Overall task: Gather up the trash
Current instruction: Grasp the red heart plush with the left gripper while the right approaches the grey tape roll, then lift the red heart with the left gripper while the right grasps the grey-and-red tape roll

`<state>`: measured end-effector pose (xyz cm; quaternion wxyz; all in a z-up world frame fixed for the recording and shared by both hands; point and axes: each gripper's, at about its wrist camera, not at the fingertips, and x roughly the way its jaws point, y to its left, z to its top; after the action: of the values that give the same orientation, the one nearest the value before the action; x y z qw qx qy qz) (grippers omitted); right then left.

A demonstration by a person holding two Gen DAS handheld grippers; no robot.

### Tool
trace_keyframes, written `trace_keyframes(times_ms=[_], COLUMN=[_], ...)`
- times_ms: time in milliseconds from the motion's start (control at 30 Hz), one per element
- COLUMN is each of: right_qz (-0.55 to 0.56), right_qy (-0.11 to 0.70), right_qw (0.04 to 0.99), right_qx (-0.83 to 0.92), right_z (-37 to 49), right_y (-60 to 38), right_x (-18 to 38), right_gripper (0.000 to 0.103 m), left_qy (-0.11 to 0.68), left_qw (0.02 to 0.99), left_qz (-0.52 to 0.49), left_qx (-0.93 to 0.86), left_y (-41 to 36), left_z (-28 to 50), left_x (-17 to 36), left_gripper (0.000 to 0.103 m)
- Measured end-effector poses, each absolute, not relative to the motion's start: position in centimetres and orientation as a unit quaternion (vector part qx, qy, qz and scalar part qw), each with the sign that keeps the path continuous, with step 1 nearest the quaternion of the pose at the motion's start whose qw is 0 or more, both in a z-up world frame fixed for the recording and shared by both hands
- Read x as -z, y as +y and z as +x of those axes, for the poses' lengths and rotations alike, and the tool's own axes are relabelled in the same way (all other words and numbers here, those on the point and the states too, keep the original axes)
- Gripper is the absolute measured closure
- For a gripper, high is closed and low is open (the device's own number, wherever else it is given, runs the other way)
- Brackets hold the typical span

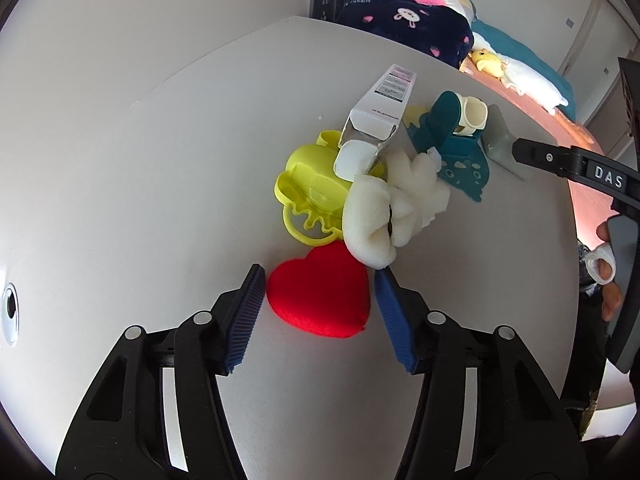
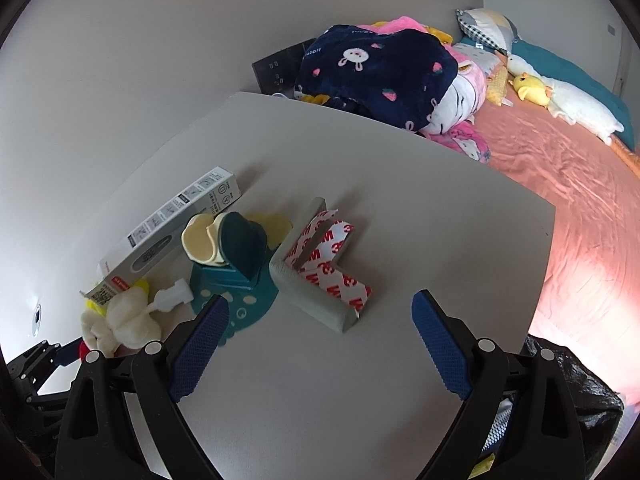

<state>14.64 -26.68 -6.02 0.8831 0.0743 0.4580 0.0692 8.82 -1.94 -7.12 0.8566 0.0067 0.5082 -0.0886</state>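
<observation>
Low in the left wrist view, the left gripper (image 1: 318, 300) brackets a red heart cushion (image 1: 319, 294) on the white table (image 1: 160, 160), fingers apart, neither blue pad clearly pressing it. Above it lie white foam (image 1: 394, 204), a yellow toy (image 1: 310, 196) and a white carton (image 1: 382, 108). In the right wrist view, the right gripper (image 2: 320, 344) hangs wide open below a grey corner guard (image 2: 320, 264) at centre frame.

Beyond the grey tabletop (image 2: 360, 360) stands a bed with a salmon-pink sheet (image 2: 560, 208). A navy blanket with rabbit and strawberry prints (image 2: 372, 68) is heaped at its head, over pink plush fabric (image 2: 468, 92). A yellow plush toy (image 2: 530, 88), a white plush toy (image 2: 580, 110) and a patterned pillow (image 2: 486, 26) lie further along, near a teal cover (image 2: 568, 70).
</observation>
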Motion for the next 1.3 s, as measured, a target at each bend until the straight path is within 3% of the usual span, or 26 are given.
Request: trace_keyframes(times_ms=[67,333,467,600,1300], right_qz=[0.073,0.052,0.051,0.045,0.073], right_qy=[0.458,0.459,0.474,0.478,0.466], right_qw=[0.883,0.885,0.876,0.875,0.877], right_qx=[-0.066,-0.060,-0.066,-0.067,-0.094], right_z=[15.2,16.9,17.2,17.2,11.5], right_y=[-26.6,-25.8,-25.7,-25.7,-27.2], right_x=[6.1,6.7,7.3,7.5,4.6], right_gripper=[0.010,0.010,0.032,0.043,0.045], left_qy=[0.506,0.502,0.499,0.498,0.485], left_qw=[0.858,0.861,0.863,0.864,0.869], left_qz=[0.004,0.003,0.002,0.001,-0.007], left_qx=[0.090,0.083,0.079,0.075,0.097], left_y=[-1.7,-1.2,-1.0,-0.8,-2.9], left_z=[8.9,8.3,7.8,7.5,4.9], left_x=[7.1,6.9,6.4,6.2,4.2], left_gripper=[0.056,0.056,0.056,0.056,0.056])
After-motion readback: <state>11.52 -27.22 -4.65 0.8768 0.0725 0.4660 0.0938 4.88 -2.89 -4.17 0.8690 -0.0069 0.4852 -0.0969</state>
